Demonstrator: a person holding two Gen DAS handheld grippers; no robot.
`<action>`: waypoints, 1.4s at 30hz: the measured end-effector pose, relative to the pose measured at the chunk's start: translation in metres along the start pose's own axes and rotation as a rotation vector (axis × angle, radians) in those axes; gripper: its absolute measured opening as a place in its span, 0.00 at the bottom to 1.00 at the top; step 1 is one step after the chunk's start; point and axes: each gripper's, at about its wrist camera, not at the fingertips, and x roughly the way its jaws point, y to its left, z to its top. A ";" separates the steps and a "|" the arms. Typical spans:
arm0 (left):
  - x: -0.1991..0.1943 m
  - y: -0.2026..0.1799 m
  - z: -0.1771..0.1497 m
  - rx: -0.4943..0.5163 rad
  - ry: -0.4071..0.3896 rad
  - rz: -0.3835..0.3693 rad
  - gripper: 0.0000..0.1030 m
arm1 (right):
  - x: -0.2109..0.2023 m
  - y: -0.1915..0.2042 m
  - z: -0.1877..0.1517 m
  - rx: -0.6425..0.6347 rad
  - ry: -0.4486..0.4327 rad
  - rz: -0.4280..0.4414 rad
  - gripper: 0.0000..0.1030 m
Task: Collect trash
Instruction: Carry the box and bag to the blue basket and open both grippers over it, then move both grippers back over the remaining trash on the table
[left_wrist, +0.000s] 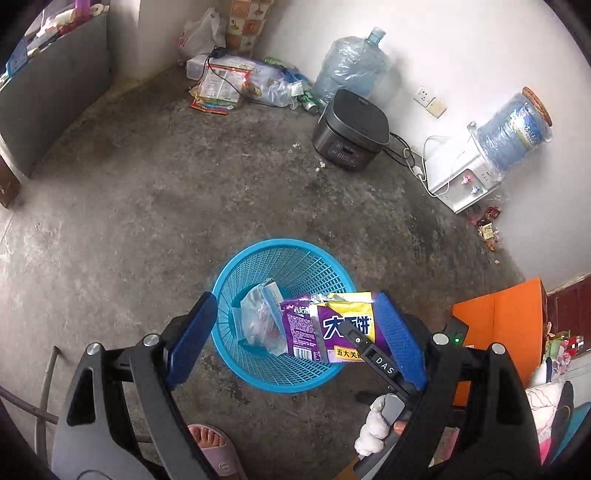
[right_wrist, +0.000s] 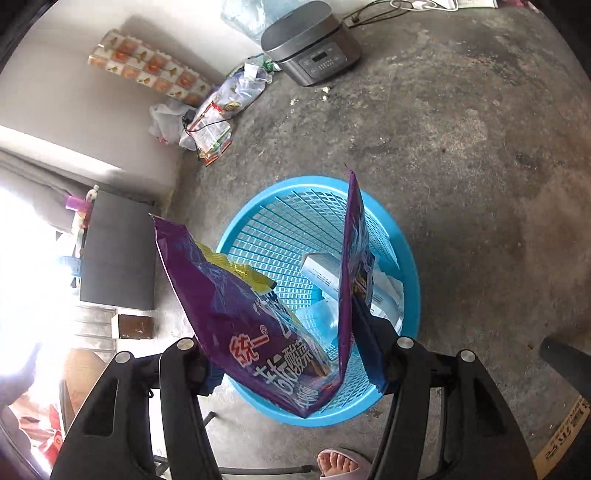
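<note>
Hanging over a round blue plastic basket with a mesh wall (left_wrist: 295, 380), both claws point down at the grey concrete floor (left_wrist: 155, 206). The left claw (left_wrist: 295, 336) has its two blue pads spread wide apart, one on each side of the basket's mouth. A shiny purple and yellow snack bag (left_wrist: 332, 325) lies against its right pad, but the left pad is clear of it, so this claw grips nothing. In the right wrist view, the right claw (right_wrist: 291, 354) is partly open, and a big folded purple plastic wrapper with white and red letters (right_wrist: 236, 325) stands between its pads like an open book, over the basket (right_wrist: 406, 295). The wrapper rests on the pads, yet I cannot tell if they press it. Down in the basket lie a small white and blue box (right_wrist: 321, 273) and some clear crinkly plastic (left_wrist: 258, 321). A hand in a white glove (left_wrist: 373, 428) holds the handle of the right claw. A foot in a pink sandal (left_wrist: 214, 446) stands just beside the basket. Farther off on the floor sit a dark grey rice cooker (left_wrist: 351, 129), a big blue water jug wrapped in clear plastic (left_wrist: 351, 66) and a pile of bags and wrappers (left_wrist: 236, 85) by the wall.
</note>
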 end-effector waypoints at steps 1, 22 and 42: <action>-0.016 -0.002 0.001 0.010 -0.018 -0.003 0.80 | 0.000 0.003 0.002 -0.008 -0.006 0.006 0.57; -0.282 0.067 -0.069 0.070 -0.246 0.097 0.80 | 0.017 0.063 0.016 -0.317 0.092 -0.255 0.80; -0.492 0.160 -0.249 -0.169 -0.709 0.298 0.85 | -0.215 0.222 -0.143 -0.699 -0.386 0.113 0.93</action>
